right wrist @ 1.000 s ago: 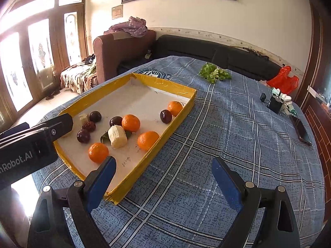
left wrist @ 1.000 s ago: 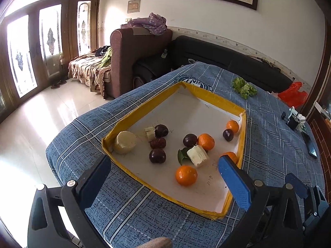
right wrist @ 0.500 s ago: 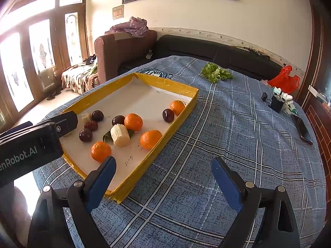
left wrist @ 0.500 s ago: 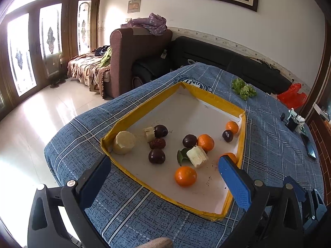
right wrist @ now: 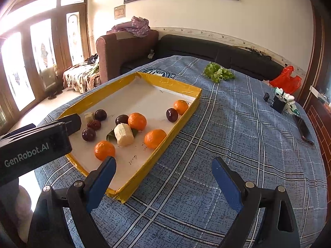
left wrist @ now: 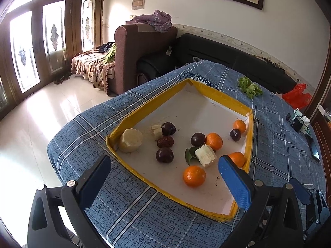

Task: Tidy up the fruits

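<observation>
- Both grippers are wide open and hold nothing. From the left wrist view, the left gripper (left wrist: 165, 177) hangs over the near end of the yellow tray (left wrist: 144, 107). From the right wrist view, the right gripper (right wrist: 163, 175) hangs over the tray's near corner and the blue checked cloth (right wrist: 238, 136) beside it.
- Closest in the tray is an orange (left wrist: 194, 175).
- Just past it lie a white chunk (left wrist: 205, 156) on a green leaf (left wrist: 189, 154), a dark plum (left wrist: 164, 155), and a pale round lump (left wrist: 130, 140) in the tray's near left corner.
- Farther in sit a wrinkled red date (left wrist: 164, 142), more plums and more oranges.
- Beyond the tray's far end, leafy greens (right wrist: 218, 73) lie on the cloth.
</observation>
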Motion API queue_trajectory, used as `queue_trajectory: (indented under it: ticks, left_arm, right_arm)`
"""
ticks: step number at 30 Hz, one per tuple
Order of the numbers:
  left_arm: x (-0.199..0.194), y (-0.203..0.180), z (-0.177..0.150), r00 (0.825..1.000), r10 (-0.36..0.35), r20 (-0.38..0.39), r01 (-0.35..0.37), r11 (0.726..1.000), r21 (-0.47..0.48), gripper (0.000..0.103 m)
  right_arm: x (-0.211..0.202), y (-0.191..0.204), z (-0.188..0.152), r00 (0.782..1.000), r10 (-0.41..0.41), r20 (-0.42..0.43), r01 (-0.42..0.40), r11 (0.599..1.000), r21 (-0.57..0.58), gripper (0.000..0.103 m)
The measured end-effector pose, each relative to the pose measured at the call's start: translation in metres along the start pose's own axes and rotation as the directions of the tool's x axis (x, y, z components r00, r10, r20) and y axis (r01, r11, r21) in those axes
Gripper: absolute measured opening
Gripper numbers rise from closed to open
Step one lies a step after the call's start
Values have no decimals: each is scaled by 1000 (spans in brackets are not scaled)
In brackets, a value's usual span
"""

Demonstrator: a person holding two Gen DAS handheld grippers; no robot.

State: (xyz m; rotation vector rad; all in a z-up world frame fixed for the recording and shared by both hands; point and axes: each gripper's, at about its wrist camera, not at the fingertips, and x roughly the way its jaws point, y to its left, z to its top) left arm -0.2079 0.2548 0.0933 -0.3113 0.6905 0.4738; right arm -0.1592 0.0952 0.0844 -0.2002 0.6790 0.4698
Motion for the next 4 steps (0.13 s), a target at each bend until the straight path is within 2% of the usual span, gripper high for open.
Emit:
queue_trajectory:
  ticks: [4]
  left_arm:
    - [-1,0,2,1000,3,-16,-3,1000,9,103]
  right_arm:
    - [-1,-3,2,1000,11,1,-11,1000,16,96]
